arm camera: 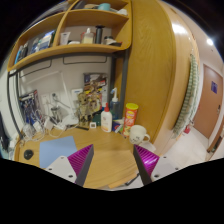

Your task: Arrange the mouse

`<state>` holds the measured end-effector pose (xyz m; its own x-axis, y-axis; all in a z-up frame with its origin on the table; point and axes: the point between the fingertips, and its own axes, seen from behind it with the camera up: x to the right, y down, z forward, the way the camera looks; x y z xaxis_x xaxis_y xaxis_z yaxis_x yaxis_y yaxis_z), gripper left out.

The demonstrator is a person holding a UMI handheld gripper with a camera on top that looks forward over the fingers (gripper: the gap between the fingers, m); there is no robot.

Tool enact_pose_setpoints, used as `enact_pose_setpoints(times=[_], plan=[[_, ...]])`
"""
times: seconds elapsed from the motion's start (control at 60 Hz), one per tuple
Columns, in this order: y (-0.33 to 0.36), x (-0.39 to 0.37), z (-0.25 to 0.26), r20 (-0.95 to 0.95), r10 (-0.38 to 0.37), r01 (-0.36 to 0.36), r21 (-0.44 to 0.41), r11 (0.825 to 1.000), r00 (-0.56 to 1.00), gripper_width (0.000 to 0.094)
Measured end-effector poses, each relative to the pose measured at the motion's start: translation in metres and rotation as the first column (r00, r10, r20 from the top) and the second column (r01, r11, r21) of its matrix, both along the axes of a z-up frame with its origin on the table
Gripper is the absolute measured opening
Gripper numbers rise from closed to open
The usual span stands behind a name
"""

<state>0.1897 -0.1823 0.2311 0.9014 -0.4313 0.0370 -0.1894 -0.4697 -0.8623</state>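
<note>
Gripper (113,165): I held it above the wooden desk (110,150), fingers spread apart, nothing between the magenta pads (80,160).
Mouse: I couldn't make one out anywhere on the desk.
Far edge: white bottle (106,120), orange canister (131,114), white mug (139,133) to its right.
Near left: blue mat (55,150).
Above: cluttered wooden shelves (75,30).
</note>
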Motion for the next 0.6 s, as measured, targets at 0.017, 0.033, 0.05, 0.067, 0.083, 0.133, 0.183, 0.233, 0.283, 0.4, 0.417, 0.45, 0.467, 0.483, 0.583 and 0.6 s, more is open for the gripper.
enact_pose_setpoints(times=[0.017,0.033,0.05,0.067,0.083,0.133,0.183,0.233,0.283,0.4,0.417,0.45,0.467,0.483,0.583,0.6], plan=[[0.0,-0.005,-0.003,-0.001,0.008,-0.008,-0.009,1.0,1.0,0.0806],[0.001,-0.012,-0.007,-0.002,0.017,-0.017,-0.016,1.0,1.0,0.0806],[0.003,-0.02,-0.012,-0.003,0.028,-0.028,-0.023,0.999,1.0,0.0806],[0.005,-0.029,-0.017,-0.003,0.037,-0.037,-0.029,0.999,0.999,0.0807],[0.006,-0.038,-0.023,-0.004,0.047,-0.047,-0.035,0.998,0.999,0.0806],[0.013,-0.065,-0.039,-0.011,0.083,-0.084,-0.053,0.995,0.996,0.0806],[0.02,-0.097,-0.056,-0.028,0.125,-0.126,-0.072,0.989,0.992,0.0806],[0.027,-0.134,-0.072,-0.049,0.167,-0.17,-0.088,0.981,0.985,0.0804],[0.033,-0.173,-0.086,-0.08,0.207,-0.215,-0.1,0.972,0.975,0.0803],[0.05,-0.265,-0.112,-0.141,0.301,-0.318,-0.123,0.94,0.943,0.0812],[0.053,-0.278,-0.116,-0.149,0.313,-0.332,-0.128,0.935,0.938,0.0815],[0.06,-0.303,-0.122,-0.163,0.331,-0.353,-0.136,0.925,0.93,0.0813],[0.063,-0.314,-0.126,-0.169,0.338,-0.362,-0.14,0.922,0.926,0.0819],[0.066,-0.325,-0.129,-0.175,0.345,-0.37,-0.143,0.918,0.922,0.0817],[0.088,-0.389,-0.143,-0.214,0.389,-0.423,-0.143,0.895,0.896,0.0815],[0.092,-0.399,-0.146,-0.221,0.396,-0.432,-0.143,0.891,0.891,0.0814]])
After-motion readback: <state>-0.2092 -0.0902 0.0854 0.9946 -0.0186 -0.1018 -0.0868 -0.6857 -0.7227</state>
